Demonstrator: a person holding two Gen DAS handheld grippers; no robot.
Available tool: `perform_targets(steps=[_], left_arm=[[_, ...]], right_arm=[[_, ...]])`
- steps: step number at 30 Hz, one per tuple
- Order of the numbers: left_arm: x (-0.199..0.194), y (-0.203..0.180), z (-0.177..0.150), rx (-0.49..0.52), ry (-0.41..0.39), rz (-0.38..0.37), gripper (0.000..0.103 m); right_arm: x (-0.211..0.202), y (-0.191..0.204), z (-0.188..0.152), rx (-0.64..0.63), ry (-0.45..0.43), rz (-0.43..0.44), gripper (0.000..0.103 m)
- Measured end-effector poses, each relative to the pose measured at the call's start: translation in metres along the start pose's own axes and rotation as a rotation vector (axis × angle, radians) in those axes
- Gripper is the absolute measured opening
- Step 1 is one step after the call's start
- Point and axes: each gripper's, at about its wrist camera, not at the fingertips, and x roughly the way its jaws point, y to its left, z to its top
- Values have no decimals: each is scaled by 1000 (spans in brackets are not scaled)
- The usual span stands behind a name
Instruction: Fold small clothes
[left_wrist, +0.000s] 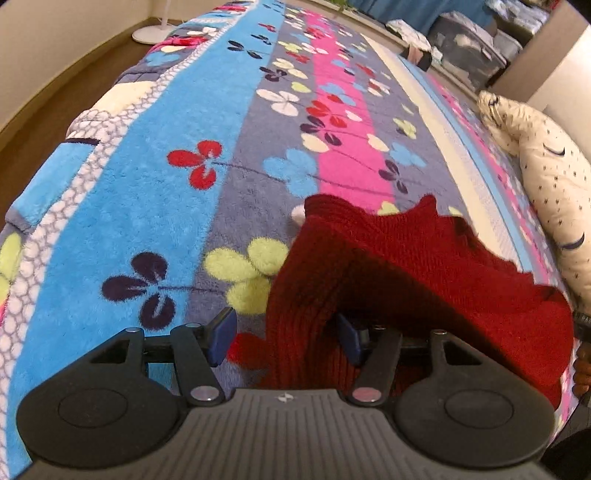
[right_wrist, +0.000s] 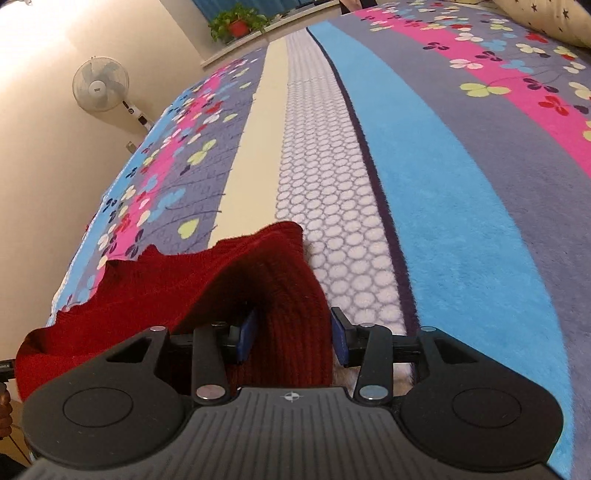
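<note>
Striped floral fleece blanket (left_wrist: 155, 206) covers the bed. Dark red ribbed knit garment (left_wrist: 406, 258) lies on it, between both grippers. Left gripper (left_wrist: 286, 336) and right gripper (right_wrist: 293, 338) fingers stand released, garment folds between them.

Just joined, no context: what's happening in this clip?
A person with a handheld gripper in each hand is folding a red knit garment on a bed covered by a striped floral blanket. The left gripper and right gripper each have a ribbed edge of the knit between their blue pads, but both stand open, with a visible gap at the pads, so nothing is clamped. The garment lies rumpled on the blanket, the fold unfinished. A patterned pillow sits beside it.
</note>
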Motion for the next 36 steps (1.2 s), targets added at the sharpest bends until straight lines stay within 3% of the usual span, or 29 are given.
perform_targets(steps=[6, 9, 11, 12, 17, 22, 27, 31, 33, 35, 36], left_arm=[[8, 4, 5, -45, -8, -20, 63], [10, 4, 6, -62, -6, -29, 55], [9, 2, 6, -52, -5, -52, 25], [8, 0, 5, -38, -10, -58, 16], [-3, -7, 6, 36, -68, -30, 12], [-32, -12, 15, 51, -281, -61, 11], [-31, -21, 24, 43, -379, -19, 11], [-2, -18, 28, 57, -290, 44, 12], [19, -16, 28, 76, -193, 104, 12], [39, -10, 22, 57, -81, 127, 14], [41, -9, 21, 46, -70, 128, 13]], right_arm=[[6, 1, 3, 2, -2, -15, 45], [7, 4, 2, -11, -3, -15, 32], [5, 5, 2, -24, -9, -25, 13], [2, 7, 3, -30, -18, -26, 13], [-23, 16, 7, -35, -136, 0, 11], [-45, 21, 15, -22, -310, 22, 10], [-46, 26, 22, -40, -413, 14, 10], [-18, 25, 28, -66, -338, -45, 10], [6, 21, 30, -63, -238, -78, 11], [35, 13, 25, -44, -92, -167, 11], [43, 9, 24, -35, -56, -183, 11]])
